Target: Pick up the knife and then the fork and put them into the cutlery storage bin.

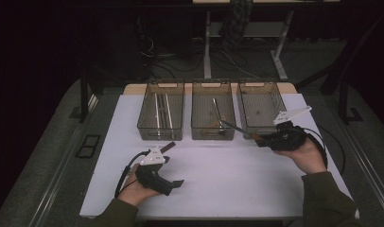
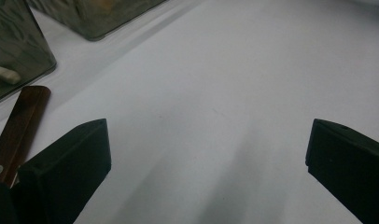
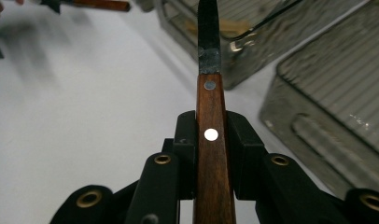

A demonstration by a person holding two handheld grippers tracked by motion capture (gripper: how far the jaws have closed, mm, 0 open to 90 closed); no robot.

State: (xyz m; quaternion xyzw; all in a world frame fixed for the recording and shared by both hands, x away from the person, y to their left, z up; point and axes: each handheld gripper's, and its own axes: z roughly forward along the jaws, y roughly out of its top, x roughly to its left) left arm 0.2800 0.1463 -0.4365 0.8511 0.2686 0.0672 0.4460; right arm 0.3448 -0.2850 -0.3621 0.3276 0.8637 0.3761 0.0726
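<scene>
My right gripper [image 1: 263, 140] is shut on the wooden handle of a knife [image 1: 233, 126], held above the table in front of the bins. The dark blade points left toward the middle bin [image 1: 213, 124]. In the right gripper view both jaws of that gripper [image 3: 211, 128] press on the riveted handle of the knife [image 3: 210, 93]. My left gripper [image 1: 173, 166] rests low at the near left with its jaws wide apart. In its own view the left gripper [image 2: 208, 135] has only bare white table between the jaws. A second wooden handle [image 2: 19, 126] lies just outside its left jaw.
Three clear bins stand in a row at the back of the white table [image 1: 228, 175]. The left bin [image 1: 160, 118] holds long metal pieces, the middle one a utensil, and the right bin [image 1: 262, 111] looks bare. Dark floor surrounds the table.
</scene>
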